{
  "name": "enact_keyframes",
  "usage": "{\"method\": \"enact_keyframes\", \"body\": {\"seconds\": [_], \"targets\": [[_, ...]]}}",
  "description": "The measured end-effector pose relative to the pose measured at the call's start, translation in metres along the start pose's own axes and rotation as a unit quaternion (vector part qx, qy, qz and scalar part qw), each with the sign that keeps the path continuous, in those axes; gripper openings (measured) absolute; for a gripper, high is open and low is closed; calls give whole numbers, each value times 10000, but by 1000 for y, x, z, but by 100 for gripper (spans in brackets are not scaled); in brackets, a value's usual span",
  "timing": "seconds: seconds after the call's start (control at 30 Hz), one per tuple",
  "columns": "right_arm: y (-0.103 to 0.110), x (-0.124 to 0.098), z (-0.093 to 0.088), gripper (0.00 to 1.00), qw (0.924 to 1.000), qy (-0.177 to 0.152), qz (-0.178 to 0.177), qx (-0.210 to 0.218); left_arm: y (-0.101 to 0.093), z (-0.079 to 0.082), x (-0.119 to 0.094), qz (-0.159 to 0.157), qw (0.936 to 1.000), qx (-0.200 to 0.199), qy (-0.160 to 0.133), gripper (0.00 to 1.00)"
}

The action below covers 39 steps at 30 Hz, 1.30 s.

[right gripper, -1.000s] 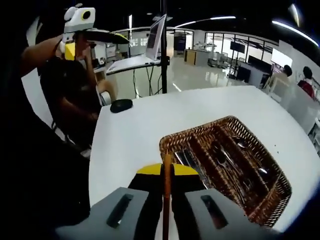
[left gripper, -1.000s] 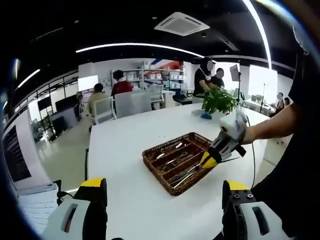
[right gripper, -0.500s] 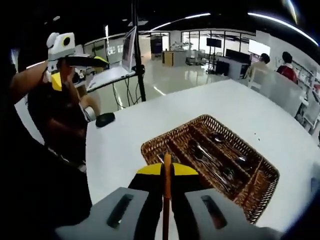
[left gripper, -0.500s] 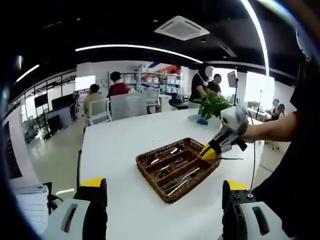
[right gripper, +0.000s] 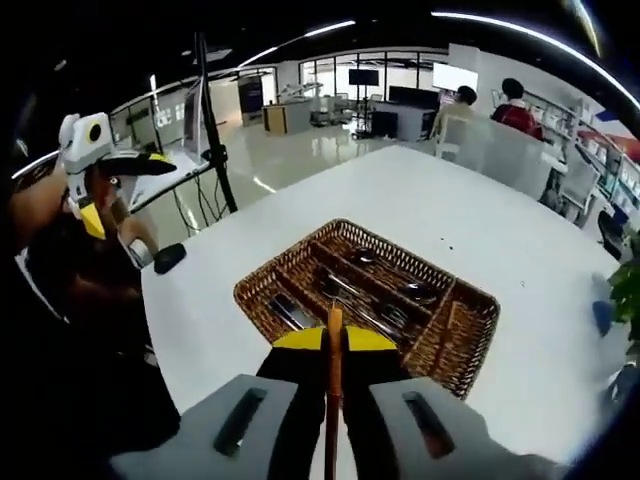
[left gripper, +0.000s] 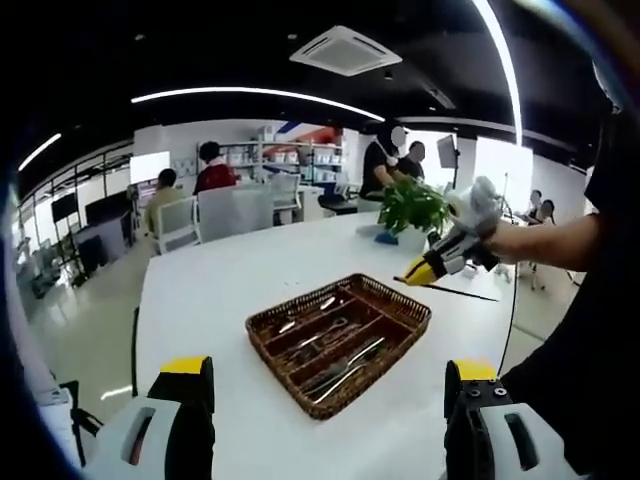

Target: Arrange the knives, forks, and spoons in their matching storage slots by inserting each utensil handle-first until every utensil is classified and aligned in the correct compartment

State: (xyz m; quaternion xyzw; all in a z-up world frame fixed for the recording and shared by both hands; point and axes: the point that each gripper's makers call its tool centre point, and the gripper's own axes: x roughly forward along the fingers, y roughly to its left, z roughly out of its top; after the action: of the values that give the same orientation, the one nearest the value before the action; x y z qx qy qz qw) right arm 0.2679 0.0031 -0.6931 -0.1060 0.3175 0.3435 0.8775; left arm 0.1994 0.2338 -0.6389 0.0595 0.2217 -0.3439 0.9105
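While raised above the white desk (left gripper: 250,270), the right gripper (right gripper: 334,345) clamps a thin utensil (right gripper: 334,400), type indiscernible, pointing to 12 o'clock over the wicker tray (right gripper: 290,270). Left gripper (left gripper: 325,395) jaws stand wide apart, empty.

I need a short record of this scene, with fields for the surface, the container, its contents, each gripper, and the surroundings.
surface: white table
container: wicker tray with long compartments
contents: metal cutlery lying in the compartments; kinds too small to tell
right gripper: shut on a thin utensil, held in the air above the tray
left gripper: open, holds nothing
surroundings: green plant at the far table edge; people seated behind the table
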Motion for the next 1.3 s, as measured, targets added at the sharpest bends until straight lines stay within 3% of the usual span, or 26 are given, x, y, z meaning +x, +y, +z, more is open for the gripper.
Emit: {"method": "enact_keyframes", "body": {"seconds": [0.43,0.7,1.0,1.3], "targets": [[-46,-50,-18,2,9971,-35,-443,614,-15,1,-10,290,9996,-13,-75,100],[-60,-65,-28,2,9924,-96,-831,904,-24,-2,0,103,9999,68,-47,100],[-69,-78,-30,2,9838,-107,-1229,1303,-5,4,-5,-31,9998,165,-130,100],[-60,-80,-19,2,9772,-106,-1600,1392,14,-10,-18,-204,9992,318,-124,100]]}}
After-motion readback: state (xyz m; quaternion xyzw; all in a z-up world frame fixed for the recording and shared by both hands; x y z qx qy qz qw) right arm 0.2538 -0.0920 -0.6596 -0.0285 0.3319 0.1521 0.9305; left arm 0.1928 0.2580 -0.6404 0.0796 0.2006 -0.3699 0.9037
